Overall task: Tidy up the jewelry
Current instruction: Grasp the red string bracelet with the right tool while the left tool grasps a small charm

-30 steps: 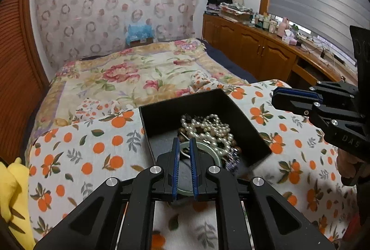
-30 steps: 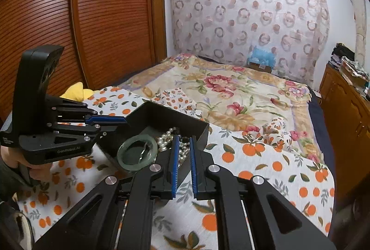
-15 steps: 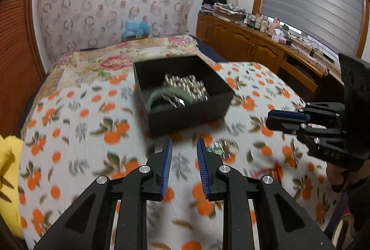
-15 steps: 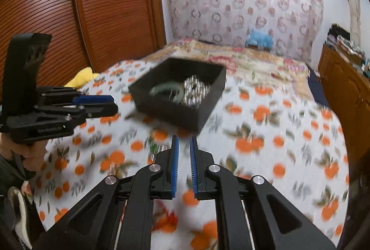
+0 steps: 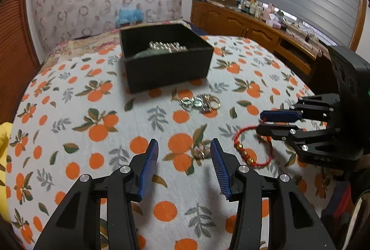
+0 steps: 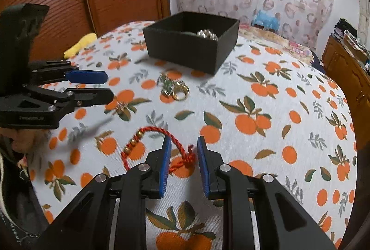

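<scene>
From the left wrist camera, our left gripper (image 5: 183,155) hangs with its fingers spread wide and holding nothing, a small gold piece (image 5: 202,151) lying on the tablecloth (image 5: 99,115) between the tips. We judge that piece easy to push aside or pinch together with the cloth if we close too low. The black box (image 5: 165,59) sits well beyond, blurred; we make out pearls (image 5: 167,46) over its wall, little else. A cluster of rings (image 5: 200,103) lies between box and gripper, too smeared to count.

From the right wrist camera, our right gripper (image 6: 183,155) is parted, grasping nothing, its tips on either side of the knotted end of the red cord bracelet (image 6: 148,143). The cord is limp, so we expect it could slip out or trail its beads if only the knot is caught. The left finger covers part of the loop, so whether it touches the cord we cannot tell.
</scene>
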{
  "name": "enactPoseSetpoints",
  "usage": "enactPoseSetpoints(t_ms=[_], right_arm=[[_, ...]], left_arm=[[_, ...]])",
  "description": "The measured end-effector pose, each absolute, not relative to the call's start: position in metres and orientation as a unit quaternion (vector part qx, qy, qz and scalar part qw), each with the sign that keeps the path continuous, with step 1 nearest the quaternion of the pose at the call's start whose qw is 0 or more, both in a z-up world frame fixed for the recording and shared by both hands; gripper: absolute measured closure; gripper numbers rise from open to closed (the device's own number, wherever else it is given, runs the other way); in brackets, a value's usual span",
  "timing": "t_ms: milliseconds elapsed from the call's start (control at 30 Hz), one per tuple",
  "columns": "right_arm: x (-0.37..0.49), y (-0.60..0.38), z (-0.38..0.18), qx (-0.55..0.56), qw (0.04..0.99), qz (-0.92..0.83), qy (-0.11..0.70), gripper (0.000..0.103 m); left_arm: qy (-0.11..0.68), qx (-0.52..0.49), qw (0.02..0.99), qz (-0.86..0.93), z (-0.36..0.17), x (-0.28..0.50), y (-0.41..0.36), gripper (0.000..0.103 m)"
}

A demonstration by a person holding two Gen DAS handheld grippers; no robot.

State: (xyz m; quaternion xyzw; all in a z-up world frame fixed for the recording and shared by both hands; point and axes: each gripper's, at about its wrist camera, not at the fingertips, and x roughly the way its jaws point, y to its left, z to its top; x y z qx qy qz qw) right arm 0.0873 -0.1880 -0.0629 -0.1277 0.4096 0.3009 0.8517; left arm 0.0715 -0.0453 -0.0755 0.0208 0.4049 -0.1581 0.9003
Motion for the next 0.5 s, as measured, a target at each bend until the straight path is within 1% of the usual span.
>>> enactPoseSetpoints(t_ms=[500], right_arm=[[0.084, -0.185, -0.064, -0.141, 0.855, 0.296, 0.402, 0.078]], left_arm=[[0.417, 0.059, 0.891, -0.166, -0.089, 0.075, -0.068, 0.057]])
